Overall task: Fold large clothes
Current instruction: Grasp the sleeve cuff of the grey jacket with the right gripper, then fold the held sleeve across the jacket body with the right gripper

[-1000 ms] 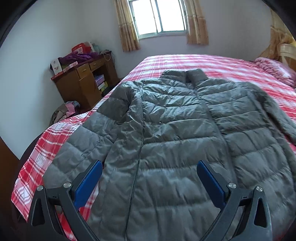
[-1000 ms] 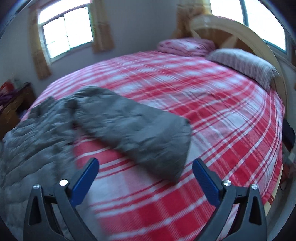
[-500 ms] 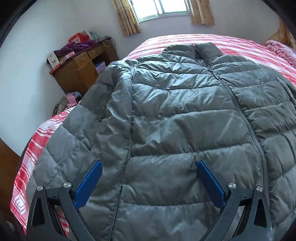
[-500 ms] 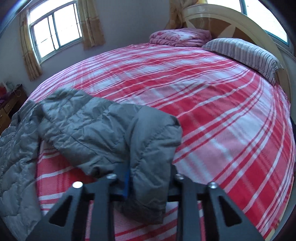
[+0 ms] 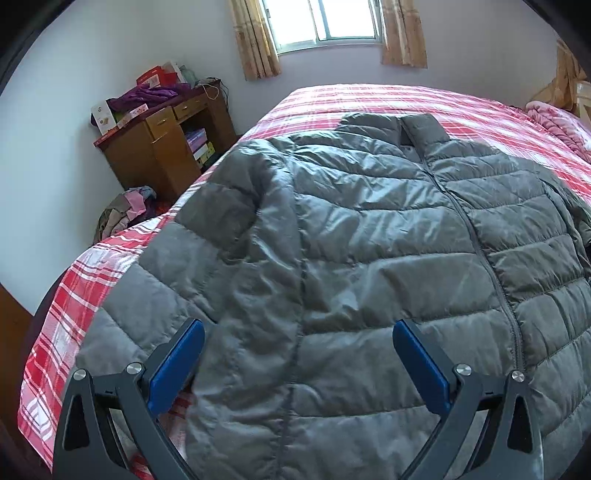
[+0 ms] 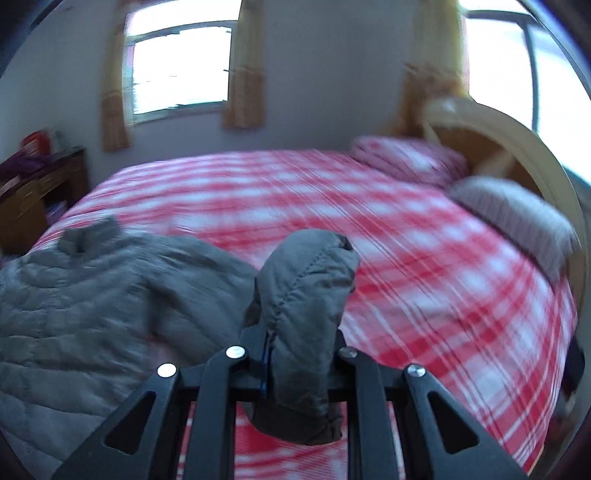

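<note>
- Left wrist view: I see my left tool [image 5: 297,363] with its jaws spread wide, gripping nothing, hovering over the lower part of the grey padded jacket [image 5: 369,258].
- The jacket lies front-up and zipped on the bed [image 5: 369,99], which has a red-and-white checked cover; its collar points toward the window [image 5: 325,20].
- One sleeve [image 5: 207,266] lies along the bed's near left edge, partly under the left blue pad [image 5: 175,365].
- A wooden desk [image 5: 159,147] with clutter on top stands against the wall beyond the bed.
- Right wrist view: the background is blurred. My right tool [image 6: 301,347] has just been closing and is now narrow, clamped on the cuff end of the other sleeve [image 6: 306,288], which stands up between the fingers, clear of the bed.
- The jacket body lies to the left; two pillows [image 6: 513,210] sit by the headboard [image 6: 517,147].
</note>
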The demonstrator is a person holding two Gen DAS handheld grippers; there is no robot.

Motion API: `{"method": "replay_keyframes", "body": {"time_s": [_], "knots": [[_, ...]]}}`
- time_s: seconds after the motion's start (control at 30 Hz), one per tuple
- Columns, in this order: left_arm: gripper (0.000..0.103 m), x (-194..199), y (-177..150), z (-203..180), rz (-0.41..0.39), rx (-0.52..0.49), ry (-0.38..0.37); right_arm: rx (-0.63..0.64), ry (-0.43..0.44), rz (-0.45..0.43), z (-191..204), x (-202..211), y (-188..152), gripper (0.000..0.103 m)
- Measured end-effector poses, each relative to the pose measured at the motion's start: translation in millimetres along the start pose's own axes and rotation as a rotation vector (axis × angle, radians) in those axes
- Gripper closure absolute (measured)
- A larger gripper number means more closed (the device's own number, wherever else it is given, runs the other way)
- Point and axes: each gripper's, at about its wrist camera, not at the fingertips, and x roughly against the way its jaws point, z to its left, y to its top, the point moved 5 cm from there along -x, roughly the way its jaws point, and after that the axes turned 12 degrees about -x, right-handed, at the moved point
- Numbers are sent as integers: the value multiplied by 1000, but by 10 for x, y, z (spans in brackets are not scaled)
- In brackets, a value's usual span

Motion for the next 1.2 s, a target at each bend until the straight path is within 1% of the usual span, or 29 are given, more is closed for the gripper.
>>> {"method": "replay_keyframes", "body": {"time_s": [0.1, 0.13, 0.17, 0.2, 0.33, 0.43, 0.5, 0.63, 0.77, 0.83, 0.87, 0.9, 0.93, 0.97, 1.0, 1.07, 1.2], "knots": [[1, -9, -10, 114, -4, 9, 5, 89, 65, -31, 527, 110, 54, 84], [1, -23, -17, 159, -3, 13, 8, 132, 95, -43, 788, 160, 53, 84], [1, -31, -33, 195, -1, 16, 9, 154, 113, -47, 913, 181, 34, 84], [1, -52, -44, 235, 2, 19, 11, 187, 140, -51, 1139, 207, 3, 84], [1, -135, -110, 401, 15, 38, 25, 289, 214, -49, 1770, 212, -230, 84], [1, -196, -171, 525, 25, 50, 39, 360, 265, -32, 2215, 152, -522, 84], [1, -243, -212, 601, 35, 47, 51, 391, 286, -12, 2434, 103, -670, 84], [1, -325, -286, 731, 55, 56, 65, 473, 316, 27, 2861, -29, -1099, 85], [1, -370, -341, 811, 71, 60, 77, 528, 332, 71, 3053, -117, -1466, 85], [1, -362, -351, 825, 75, 58, 81, 551, 332, 92, 3088, -154, -1586, 83], [1, -353, -356, 833, 76, 56, 84, 562, 330, 101, 3105, -166, -1635, 79], [1, -338, -355, 840, 76, 54, 90, 573, 334, 112, 3120, -159, -1669, 65], [1, -317, -352, 844, 75, 50, 93, 586, 348, 126, 3136, -135, -1703, 53], [1, -285, -344, 848, 71, 44, 97, 594, 376, 144, 3163, -88, -1734, 34], [1, -248, -333, 854, 68, 38, 105, 597, 409, 148, 3155, -5, -1742, 30], [1, -165, -308, 867, 62, 29, 119, 622, 443, 132, 3172, 197, -1777, 30], [1, 46, -220, 860, 35, -1, 151, 675, 539, 124, 3148, 576, -1861, 30]]}}
